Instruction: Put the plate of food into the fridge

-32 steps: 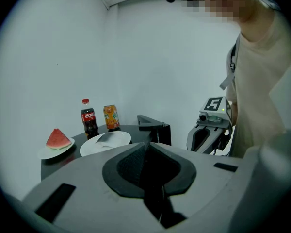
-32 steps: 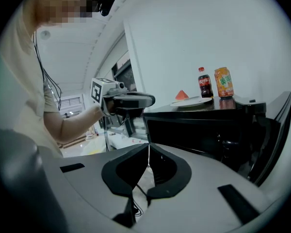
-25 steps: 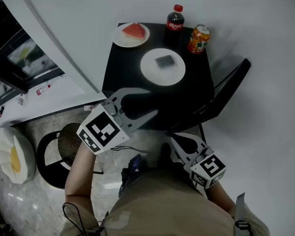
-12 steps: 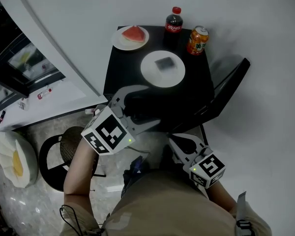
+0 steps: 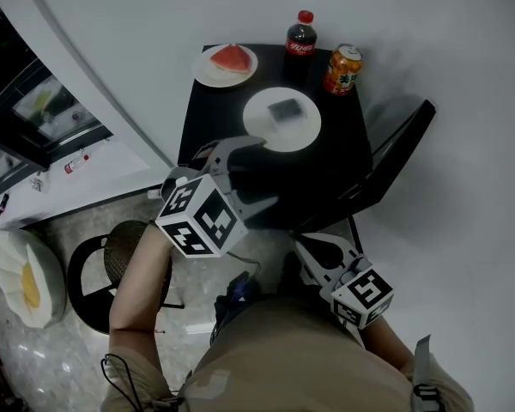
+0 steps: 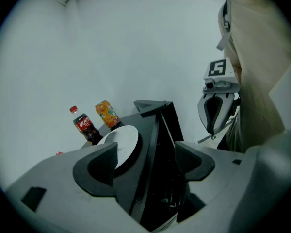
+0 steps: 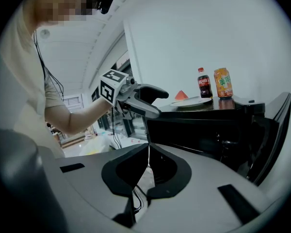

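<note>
The left hand-held gripper (image 5: 266, 172), jaws just opened wide with nothing between them, hovers over the near edge of the black fridge (image 5: 210, 114), on whose top the white plate of food (image 5: 281, 118) sits just beyond its tips, while the right hand-held gripper (image 5: 302, 245) hangs with jaws together near the open door (image 5: 403, 148).

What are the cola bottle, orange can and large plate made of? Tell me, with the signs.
Cola bottle: likely clear plastic, dark drink showing through, red screw cap. Orange can: probably printed metal, silvery top. Large plate: smooth white, ceramic or melamine; cannot tell which.
</note>
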{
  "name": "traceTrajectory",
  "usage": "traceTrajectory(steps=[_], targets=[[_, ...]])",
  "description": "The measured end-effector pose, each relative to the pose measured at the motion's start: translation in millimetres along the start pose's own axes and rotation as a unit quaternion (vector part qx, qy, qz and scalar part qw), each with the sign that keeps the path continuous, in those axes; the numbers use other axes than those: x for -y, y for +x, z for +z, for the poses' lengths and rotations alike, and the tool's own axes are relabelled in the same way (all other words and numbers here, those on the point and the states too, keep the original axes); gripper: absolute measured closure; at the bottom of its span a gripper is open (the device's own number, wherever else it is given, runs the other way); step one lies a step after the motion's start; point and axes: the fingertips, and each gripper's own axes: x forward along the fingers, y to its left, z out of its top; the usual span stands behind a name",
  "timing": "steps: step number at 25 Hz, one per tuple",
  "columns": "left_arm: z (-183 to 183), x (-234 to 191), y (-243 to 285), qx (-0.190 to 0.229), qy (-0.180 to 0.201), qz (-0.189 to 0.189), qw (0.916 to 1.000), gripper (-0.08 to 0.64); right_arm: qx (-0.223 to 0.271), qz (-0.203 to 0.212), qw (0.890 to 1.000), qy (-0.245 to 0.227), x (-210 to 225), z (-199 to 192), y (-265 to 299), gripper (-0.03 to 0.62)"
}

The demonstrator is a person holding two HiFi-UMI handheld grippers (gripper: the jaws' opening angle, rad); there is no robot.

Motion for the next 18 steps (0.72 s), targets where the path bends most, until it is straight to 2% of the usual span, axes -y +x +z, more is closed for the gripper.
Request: traceTrajectory(steps=[5, 10, 15, 18], targets=[[-9.7, -8.0, 14.4, -0.042, 0.035, 0.003, 0.9985, 0.216, 0.005, 0.0, 1.0, 0.0, 2.8, 0.8, -1.3, 0.571], [-26.8, -15.1, 29.1, -0.097, 0.078, 0.004, 0.9923, 0.216, 0.004, -0.001, 1.0, 0.005, 5.1, -4.0, -2.2, 0.571], [-37.4, -17.5, 39.6, -0.152, 0.145, 0.011, 0.9777, 0.216, 0.008, -0.001, 1.0, 0.012, 6.8, -5.0, -4.8, 0.571], [-41.6, -17.5, 45.7, -0.169, 0.168, 0.013, 0.9711, 0.216, 0.007, -0.003, 1.0, 0.012, 6.6, -5.4, -5.5, 0.57]])
